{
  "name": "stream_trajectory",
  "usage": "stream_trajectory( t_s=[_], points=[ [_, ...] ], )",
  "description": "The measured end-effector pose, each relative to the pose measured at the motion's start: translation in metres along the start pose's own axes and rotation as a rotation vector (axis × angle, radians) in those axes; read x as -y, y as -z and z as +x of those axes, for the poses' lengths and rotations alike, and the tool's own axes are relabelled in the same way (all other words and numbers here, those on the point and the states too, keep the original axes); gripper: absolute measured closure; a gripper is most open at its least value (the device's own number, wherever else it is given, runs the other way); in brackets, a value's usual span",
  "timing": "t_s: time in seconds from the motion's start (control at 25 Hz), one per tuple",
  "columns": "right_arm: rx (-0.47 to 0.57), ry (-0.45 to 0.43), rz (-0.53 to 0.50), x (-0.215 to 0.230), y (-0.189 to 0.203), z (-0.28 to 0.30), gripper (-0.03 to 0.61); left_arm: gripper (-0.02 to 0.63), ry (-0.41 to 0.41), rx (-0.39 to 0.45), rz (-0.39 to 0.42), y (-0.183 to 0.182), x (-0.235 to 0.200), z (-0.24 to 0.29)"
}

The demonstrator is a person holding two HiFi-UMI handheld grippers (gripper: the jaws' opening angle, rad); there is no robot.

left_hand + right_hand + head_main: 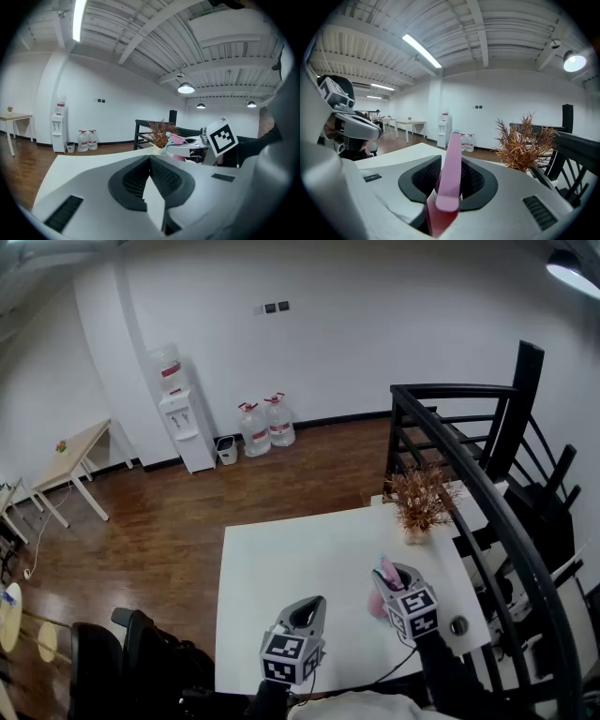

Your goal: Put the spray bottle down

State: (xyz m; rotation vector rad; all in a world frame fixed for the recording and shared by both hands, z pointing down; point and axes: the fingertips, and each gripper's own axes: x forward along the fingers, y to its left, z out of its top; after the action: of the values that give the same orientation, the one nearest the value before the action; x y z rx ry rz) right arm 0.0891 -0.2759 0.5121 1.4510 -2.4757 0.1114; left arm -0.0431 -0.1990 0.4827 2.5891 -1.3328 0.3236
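White table beneath; spray bottle clamped within right tool.

I note one pink spray bottle, clamped between the jaws of the right gripper, head poking forward, body below them, over the table's right side.
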Motion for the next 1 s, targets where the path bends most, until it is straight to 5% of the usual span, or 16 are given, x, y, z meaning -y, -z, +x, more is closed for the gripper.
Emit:
stream_trajectory(
  t_s=[0.32,1.0],
  points=[
    [0.003,0.079,-0.021,0.032,0.010,0.031,0.494,0.624,0.003,-0.011,-0.010,0.005,0.001,0.000],
    [0.042,0.113,-0.046,0.028,0.019,0.048,0.489,0.624,0.004,-0.036,-0.027,0.013,0.000,0.004]
  ],
)
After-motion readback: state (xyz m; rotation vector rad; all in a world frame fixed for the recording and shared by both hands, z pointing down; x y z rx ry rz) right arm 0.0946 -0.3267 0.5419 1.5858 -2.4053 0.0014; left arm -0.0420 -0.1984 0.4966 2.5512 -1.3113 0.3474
